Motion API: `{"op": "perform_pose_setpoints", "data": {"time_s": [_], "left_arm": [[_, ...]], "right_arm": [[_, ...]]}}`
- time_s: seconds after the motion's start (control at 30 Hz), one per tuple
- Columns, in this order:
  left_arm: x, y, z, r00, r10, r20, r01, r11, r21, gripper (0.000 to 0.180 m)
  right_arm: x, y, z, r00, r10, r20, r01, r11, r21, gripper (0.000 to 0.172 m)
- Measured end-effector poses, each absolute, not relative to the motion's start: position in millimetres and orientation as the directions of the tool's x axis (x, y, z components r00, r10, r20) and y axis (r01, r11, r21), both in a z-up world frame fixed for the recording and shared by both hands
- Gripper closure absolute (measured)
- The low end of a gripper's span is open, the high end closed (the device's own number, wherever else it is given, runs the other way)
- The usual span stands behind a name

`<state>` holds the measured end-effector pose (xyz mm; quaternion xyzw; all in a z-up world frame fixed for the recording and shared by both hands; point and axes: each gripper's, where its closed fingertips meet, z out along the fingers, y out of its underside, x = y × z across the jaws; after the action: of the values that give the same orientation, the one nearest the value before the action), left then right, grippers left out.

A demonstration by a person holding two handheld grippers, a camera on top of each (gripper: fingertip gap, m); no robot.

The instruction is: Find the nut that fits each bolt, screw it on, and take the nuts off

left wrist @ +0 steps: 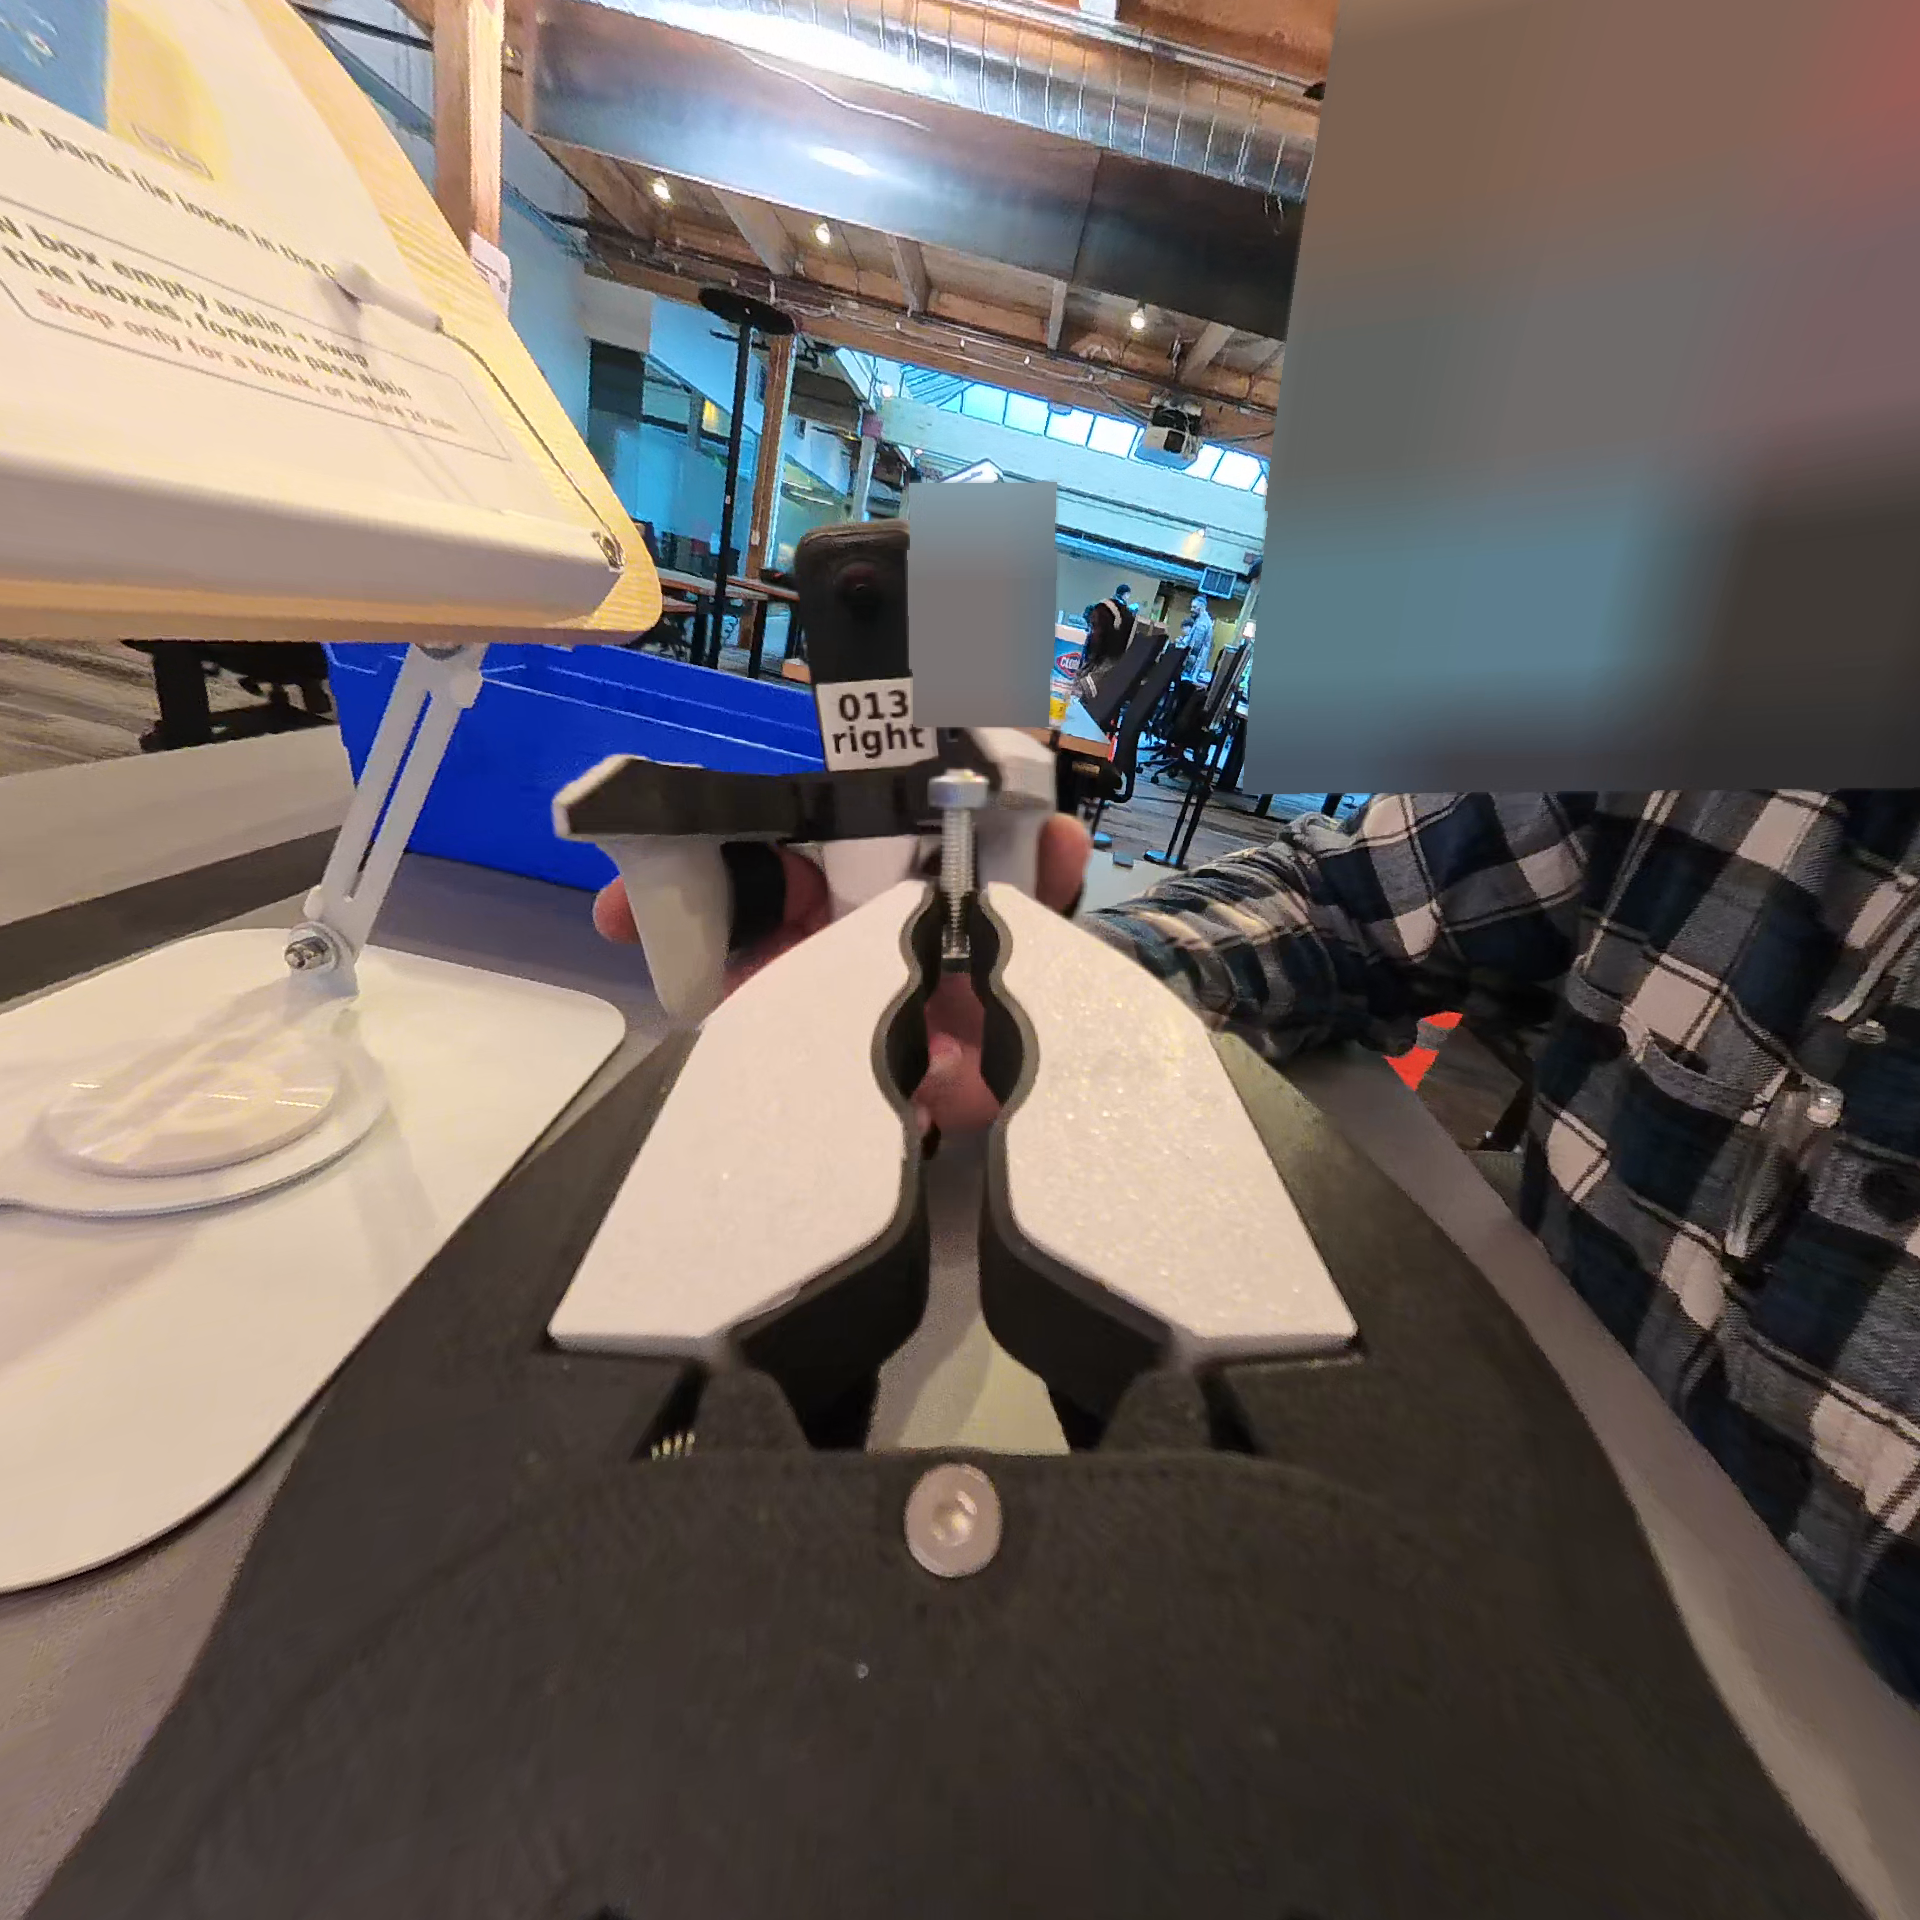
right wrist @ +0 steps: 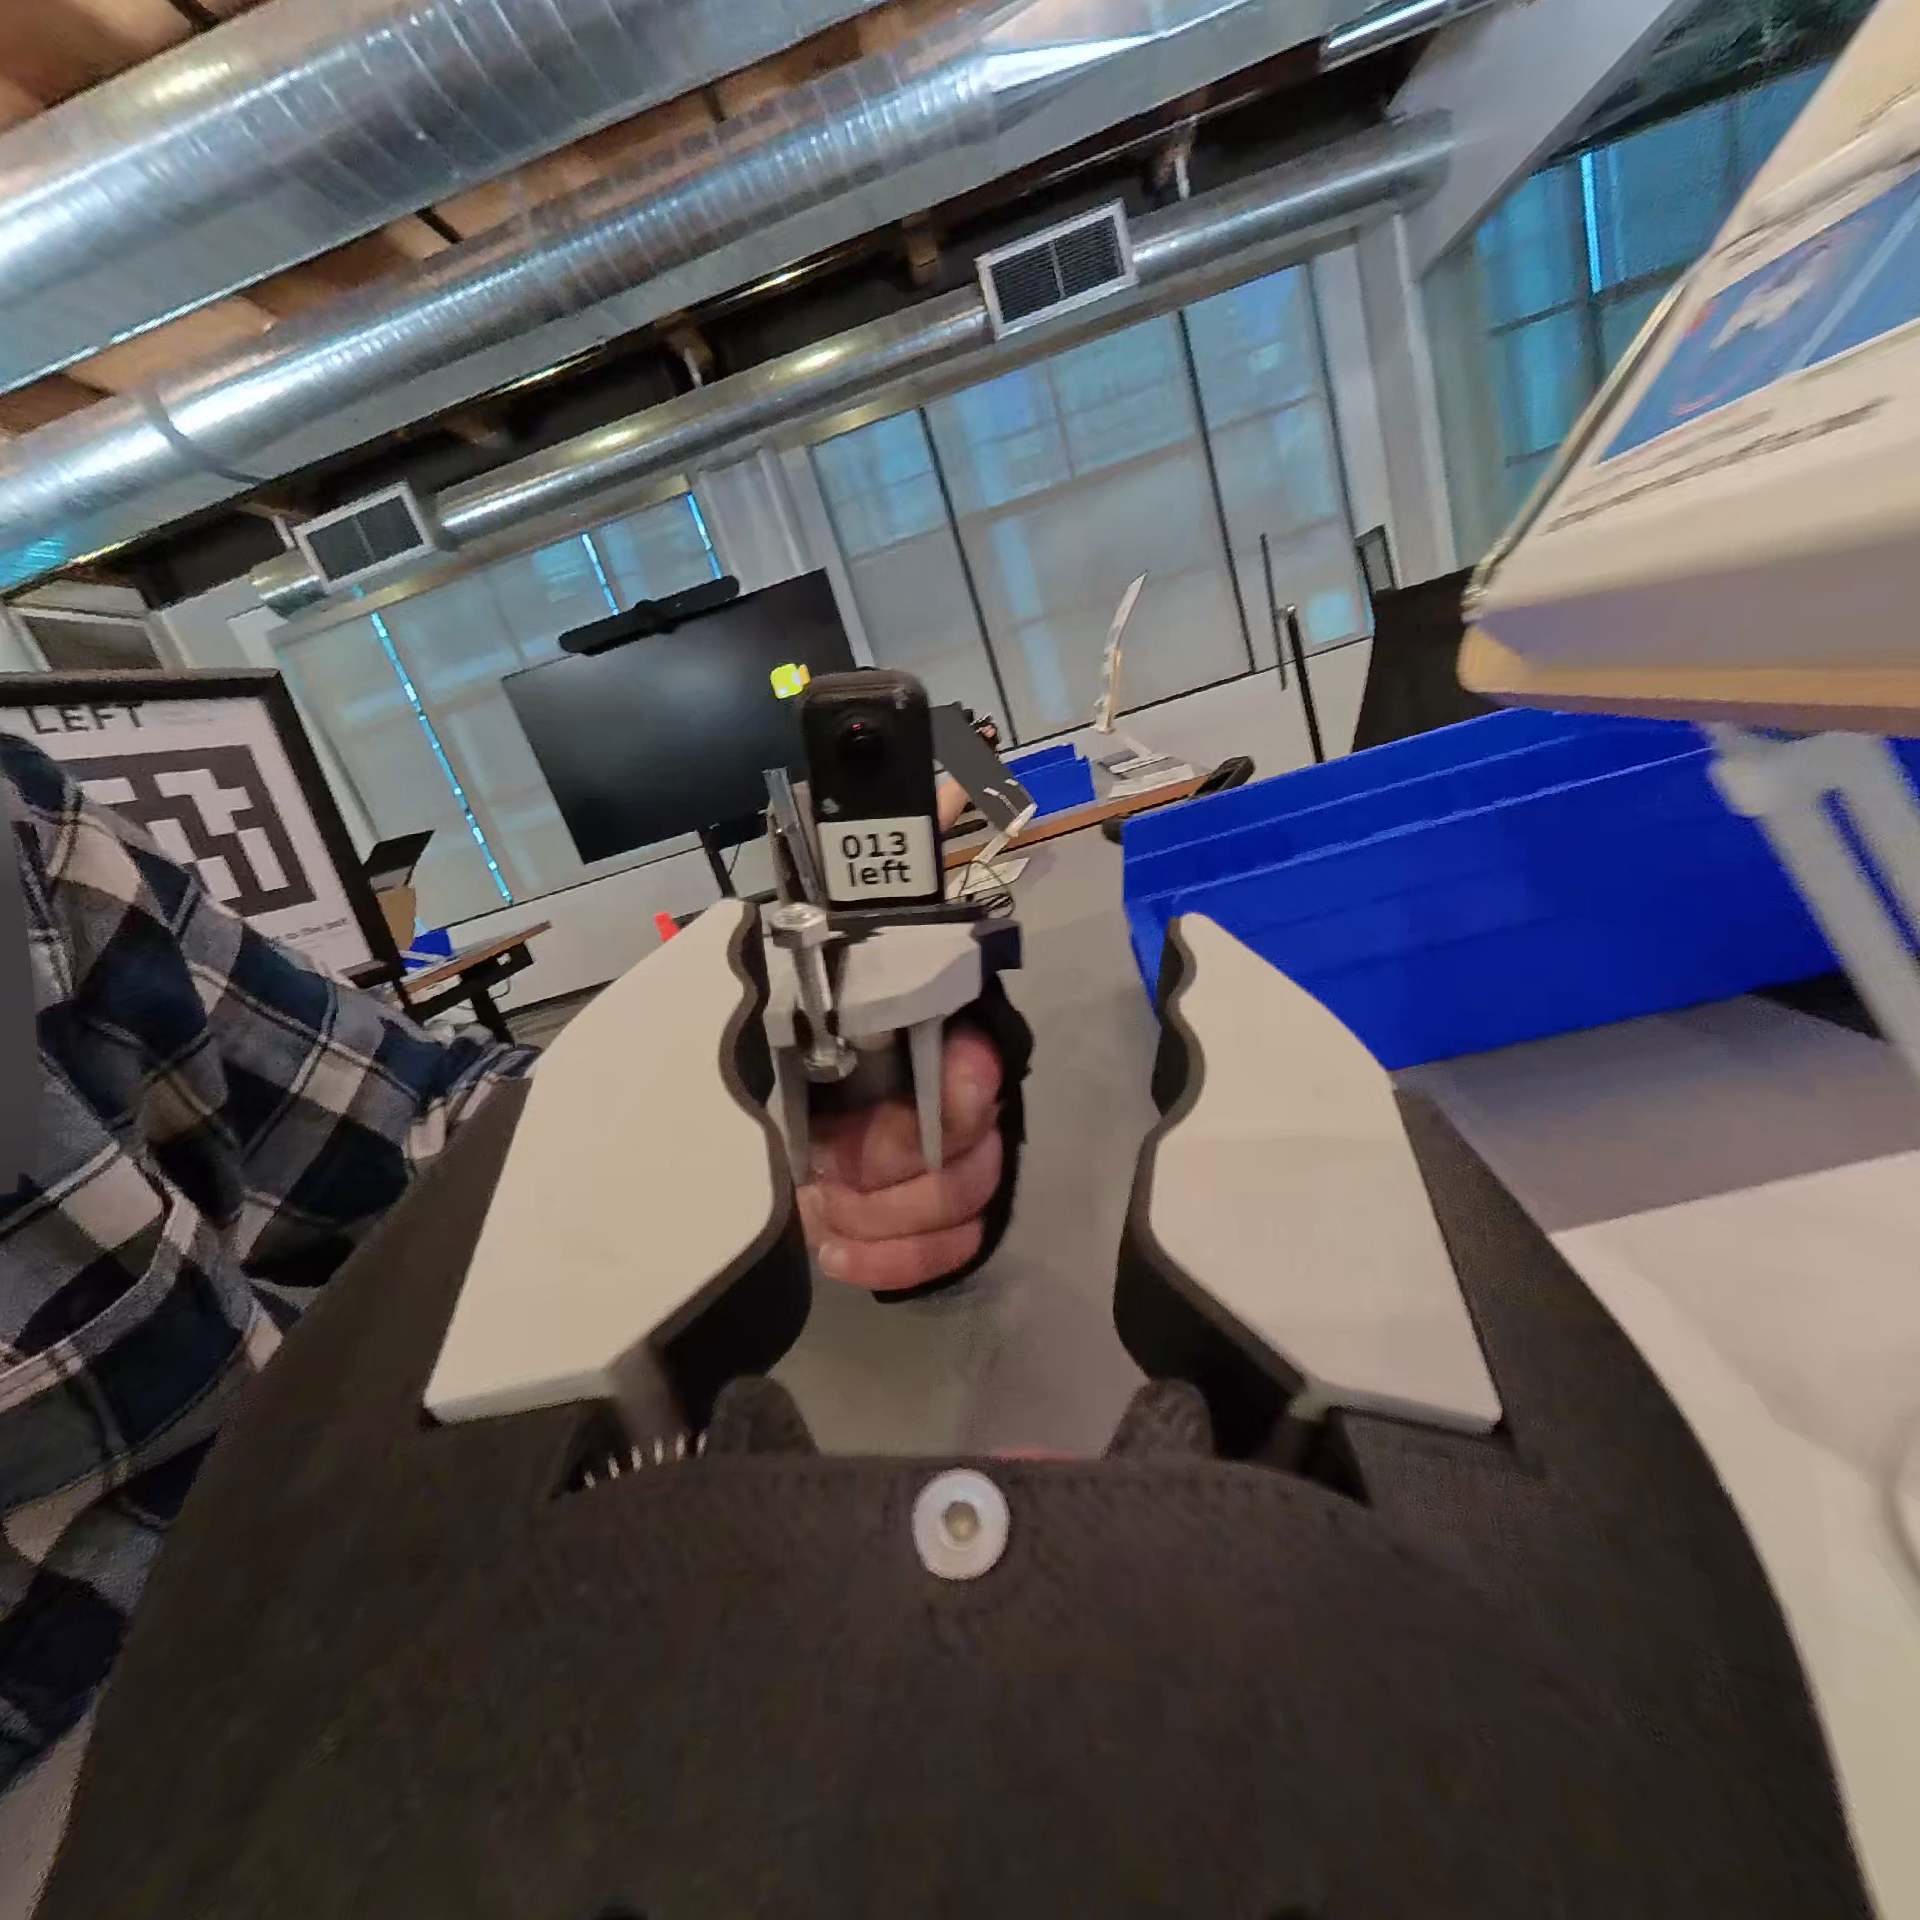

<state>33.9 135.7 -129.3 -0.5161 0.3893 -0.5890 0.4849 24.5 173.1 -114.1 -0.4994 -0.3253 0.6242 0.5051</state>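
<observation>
My left gripper [left wrist: 956,920] is shut on a silver bolt [left wrist: 957,852], which stands upright with its head on top. A small nut [left wrist: 957,944] sits on the bolt's lower end, between the fingertips. The right wrist view shows the same bolt [right wrist: 812,987] and nut [right wrist: 828,1060] held in the left gripper [right wrist: 831,1029], facing me. My right gripper [right wrist: 956,997] is wide open and empty. Its left finger [right wrist: 665,1049] is close beside the bolt without touching it. The right gripper also shows in the left wrist view [left wrist: 821,821], just behind the bolt.
A blue bin [right wrist: 1455,894] stands on the grey table [right wrist: 1621,1101], also seen in the left wrist view [left wrist: 582,748]. A white document stand [left wrist: 343,914] holding a printed sheet is at the left on a white mat [left wrist: 260,1299]. A person's plaid sleeve [left wrist: 1455,935] is at the right. My two grippers' fingertips are within a few centimetres of each other.
</observation>
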Motion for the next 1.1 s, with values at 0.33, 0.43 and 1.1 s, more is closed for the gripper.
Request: {"op": "perform_pose_setpoints", "data": {"time_s": [0.33, 0.43, 1.1], "left_arm": [[27, 138, -122, 0.012, -0.973, 0.23, 0.2, -0.223, -0.954, 0.176], [29, 138, -125, 0.006, -0.97, 0.243, 0.193, -0.237, -0.952, 0.176], [34, 135, -131, -0.004, -0.971, 0.24, 0.16, -0.237, -0.958, 0.176]], "right_arm": [[38, 194, -126, 0.05, 0.928, -0.37, -0.321, -0.336, -0.885, 0.104], [32, 182, -119, 0.013, 0.944, -0.33, -0.314, -0.309, -0.898, 0.099], [19, 164, -118, -0.023, 0.958, -0.287, -0.276, -0.282, -0.919, 0.102]]}}
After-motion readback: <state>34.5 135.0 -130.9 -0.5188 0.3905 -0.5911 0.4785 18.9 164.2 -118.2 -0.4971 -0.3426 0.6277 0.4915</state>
